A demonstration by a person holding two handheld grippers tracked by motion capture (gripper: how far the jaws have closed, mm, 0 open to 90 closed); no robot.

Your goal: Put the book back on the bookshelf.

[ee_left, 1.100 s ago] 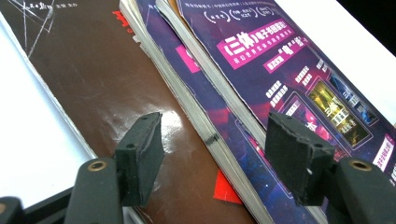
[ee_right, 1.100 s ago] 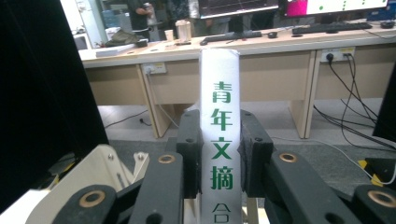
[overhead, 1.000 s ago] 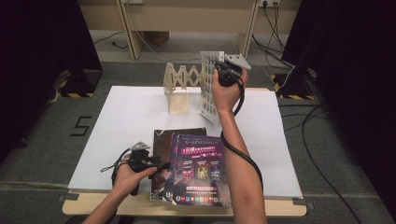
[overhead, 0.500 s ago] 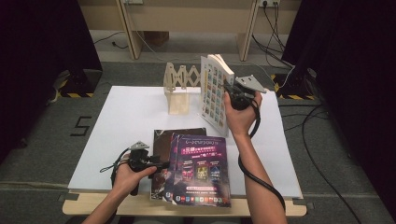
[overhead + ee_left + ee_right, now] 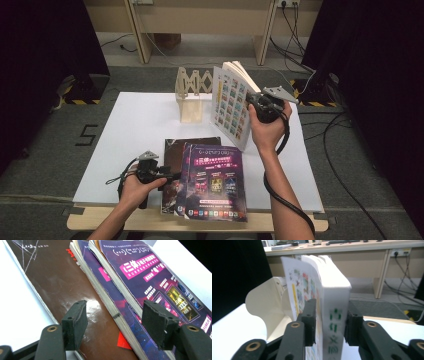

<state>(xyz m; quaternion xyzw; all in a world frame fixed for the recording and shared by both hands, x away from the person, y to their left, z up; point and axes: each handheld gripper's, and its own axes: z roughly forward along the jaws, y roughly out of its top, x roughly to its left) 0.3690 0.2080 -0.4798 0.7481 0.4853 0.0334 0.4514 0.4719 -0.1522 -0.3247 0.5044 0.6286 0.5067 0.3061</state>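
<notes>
Where the table (image 5: 135, 130) comes nearest the person, three books lie fanned and overlapping at its front edge: a dark brown book (image 5: 172, 150) lowest and leftmost, a purple book (image 5: 186, 165) lapped over it, and a second purple-covered book (image 5: 216, 181) on top, its lower edge reaching just past the table's rim; in the left gripper view the same three show as the dark glossy cover (image 5: 57, 290), the middle book's page edges (image 5: 107, 302) and the top cover (image 5: 160, 280) with its pink title band. The left gripper (image 5: 159, 172) lies low at the stack's left side, held in the left hand (image 5: 134, 186); its jaws stand spread, nothing between them, the left one over the brown cover and the right one over the purple books (image 5: 117, 327), though whether the pads touch the covers I cannot tell. Farther back and to the right, the right hand (image 5: 267, 132) holds the right gripper (image 5: 255, 105) at the spine of a white book (image 5: 231, 107) that stands nearly upright on the table, its cover patterned with small coloured pictures, its pages fanning open at the top; the jaws have just been opening, and in the right gripper view the book's spine (image 5: 334, 322) sits between the two pads (image 5: 310, 317), with a thin gap on each side as far as the blur allows. Just left of the white book and behind it stands a pale wooden rack (image 5: 191, 95) with zigzag expanding sides, its curved end panel (image 5: 265, 307) beside the cover.
</notes>
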